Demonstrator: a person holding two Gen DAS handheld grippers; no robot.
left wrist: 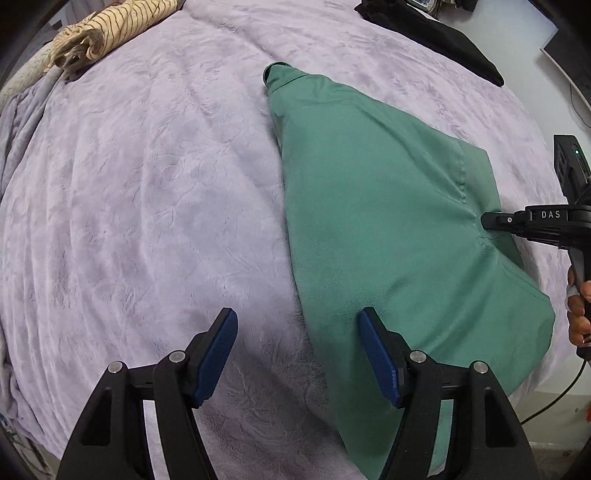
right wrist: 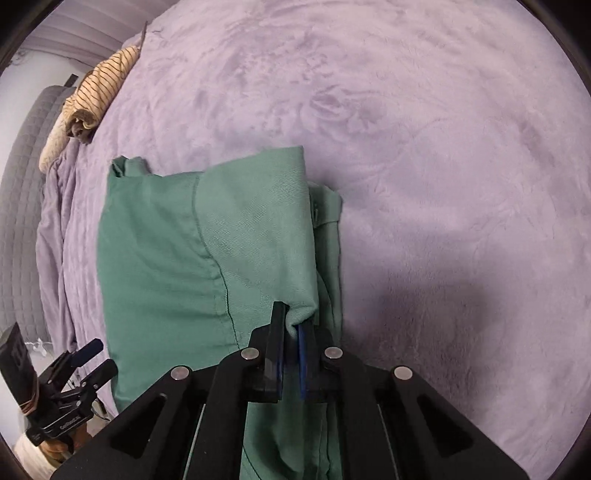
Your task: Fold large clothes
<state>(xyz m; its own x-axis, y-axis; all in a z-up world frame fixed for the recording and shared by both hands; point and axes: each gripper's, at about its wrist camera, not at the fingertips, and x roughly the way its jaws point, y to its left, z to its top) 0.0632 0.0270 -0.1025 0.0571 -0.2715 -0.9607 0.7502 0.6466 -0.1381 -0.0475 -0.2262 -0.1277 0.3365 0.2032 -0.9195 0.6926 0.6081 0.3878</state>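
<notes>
A large green garment (left wrist: 369, 206) lies partly folded on a lilac plush blanket (left wrist: 147, 184); its collar end points away from me. In the left wrist view my left gripper (left wrist: 298, 314) hovers open above the garment's near left edge, one blue pad over the blanket and one over the cloth, gripping nothing. My right gripper (left wrist: 487, 219) pinches the garment's right side where the cloth puckers. In the right wrist view the right gripper (right wrist: 293, 321) is shut on a bunched fold of the green garment (right wrist: 177, 258). The left gripper (right wrist: 92, 358) shows open at the lower left.
A rolled beige striped garment (left wrist: 110, 29) lies at the blanket's far left corner, also visible as the striped garment (right wrist: 99, 88). A black garment (left wrist: 436, 37) lies at the far right edge. A person's hand (left wrist: 580, 306) holds the right gripper's handle; a cable (left wrist: 554, 398) hangs below.
</notes>
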